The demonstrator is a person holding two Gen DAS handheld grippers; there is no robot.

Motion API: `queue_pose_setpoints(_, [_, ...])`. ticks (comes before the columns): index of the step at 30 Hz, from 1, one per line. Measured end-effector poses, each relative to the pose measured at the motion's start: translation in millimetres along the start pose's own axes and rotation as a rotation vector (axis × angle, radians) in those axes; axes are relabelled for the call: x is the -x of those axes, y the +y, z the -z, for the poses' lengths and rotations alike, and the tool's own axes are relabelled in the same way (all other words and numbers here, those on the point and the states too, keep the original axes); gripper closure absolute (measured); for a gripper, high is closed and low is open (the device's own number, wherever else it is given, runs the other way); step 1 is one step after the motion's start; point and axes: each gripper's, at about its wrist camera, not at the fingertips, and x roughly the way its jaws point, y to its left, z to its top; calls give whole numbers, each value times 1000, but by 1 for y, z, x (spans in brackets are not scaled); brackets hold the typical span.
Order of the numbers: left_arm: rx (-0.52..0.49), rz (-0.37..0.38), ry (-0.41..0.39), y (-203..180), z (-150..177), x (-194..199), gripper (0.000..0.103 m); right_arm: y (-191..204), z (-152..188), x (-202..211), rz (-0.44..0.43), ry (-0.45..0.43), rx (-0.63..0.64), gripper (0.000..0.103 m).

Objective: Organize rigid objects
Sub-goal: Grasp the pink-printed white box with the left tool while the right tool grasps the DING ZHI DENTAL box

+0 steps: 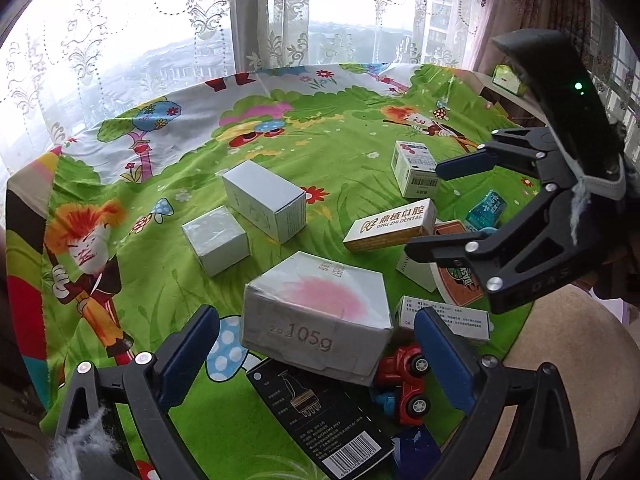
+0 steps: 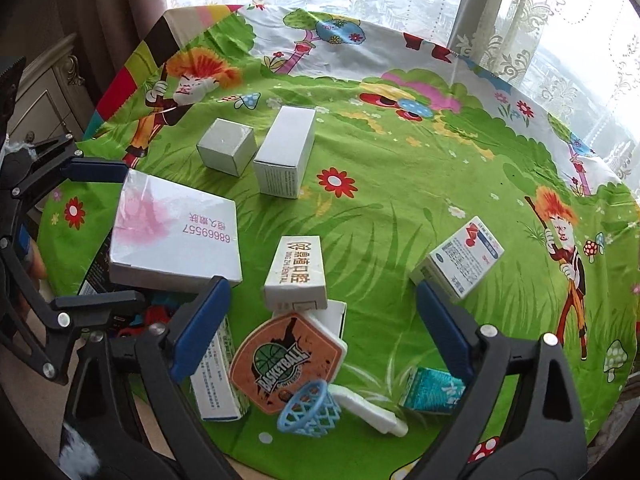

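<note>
Several boxes lie on a round table with a cartoon cloth (image 1: 348, 152). My left gripper (image 1: 316, 356) is open, its fingers either side of a large grey box marked 105g (image 1: 320, 312), which rests on a black box (image 1: 324, 420) and a red toy car (image 1: 404, 380). My right gripper (image 2: 320, 332) is open above a toy basketball hoop (image 2: 288, 364) and a Ding Zhi Dental box (image 2: 296, 272). The right gripper also shows in the left wrist view (image 1: 428, 208). Two plain grey boxes (image 2: 256, 148) stand side by side further back.
A medicine box (image 2: 460, 260) lies right of centre. A teal packet (image 2: 432, 392) and a white printed box (image 2: 216, 380) lie near the front edge. Lace curtains and a window stand behind the table. A cabinet (image 2: 44, 92) is at left.
</note>
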Motion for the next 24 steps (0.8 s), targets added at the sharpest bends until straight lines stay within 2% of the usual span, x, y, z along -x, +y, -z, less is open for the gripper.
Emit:
queue_pose_setpoints(5, [-23,19,8,1,-3,-4,7,0,-5,-19,-2,44,29,23])
queue_pose_setpoints(7, [-32,25,11,1,-4,-5,18,0,-7,-24,0,56,41,29])
queue_pose_setpoints(9, [-34,31,24,1,-4,-7,26,0,-8,-28,-5,67,41,46])
queue_pose_setpoints(10, [-39,32,30,0,-3,-8,30,-2,-9,-30,-16,73,31,51])
queue_pose_setpoints(11, [-41,35,32,0,-3,-9,31,-3,-9,-32,-27,79,21,57])
queue_pose_setpoints(14, [-33,45,30,0,-3,-8,33,-4,-9,-32,-31,73,13,66])
queue_pose_setpoints(24, [50,22,-38,7,-9,9,33,-8,-12,-12,-40,3,-26,67])
